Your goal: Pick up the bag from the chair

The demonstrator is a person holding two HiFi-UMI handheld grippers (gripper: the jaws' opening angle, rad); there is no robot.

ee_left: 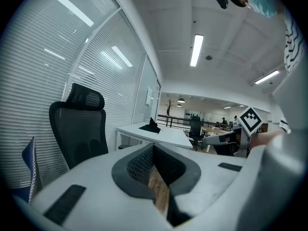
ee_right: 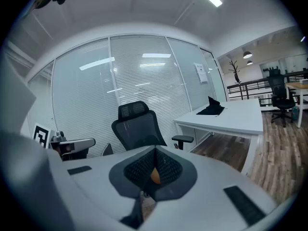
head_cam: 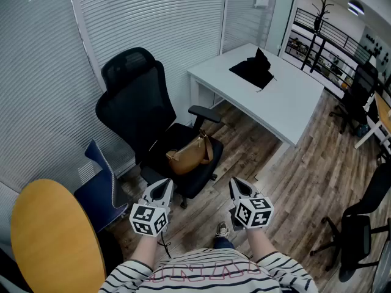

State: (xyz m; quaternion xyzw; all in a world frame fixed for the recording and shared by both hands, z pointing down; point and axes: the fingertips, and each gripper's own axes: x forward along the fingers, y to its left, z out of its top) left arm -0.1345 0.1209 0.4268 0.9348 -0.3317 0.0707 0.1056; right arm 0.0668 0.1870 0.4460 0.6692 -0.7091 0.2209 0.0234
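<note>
A tan leather bag [head_cam: 188, 155] with a strap lies on the seat of a black mesh office chair [head_cam: 137, 99] in front of the blinds. Both grippers hover side by side just short of the seat's front edge. My left gripper [head_cam: 165, 185] is shut and holds nothing, with its tips a little left of and below the bag. My right gripper [head_cam: 236, 184] is also shut and holds nothing, to the right of the seat. The right gripper view shows a sliver of the bag [ee_right: 155, 175] through the gap under the closed jaws, with the chair [ee_right: 137, 126] behind them.
A white desk [head_cam: 278, 102] with a black item [head_cam: 253, 71] on it stands to the right of the chair. A blue chair [head_cam: 101, 185] and a yellow round table [head_cam: 49, 237] are at the left. Black chairs [head_cam: 360, 227] stand at the right on the wood floor.
</note>
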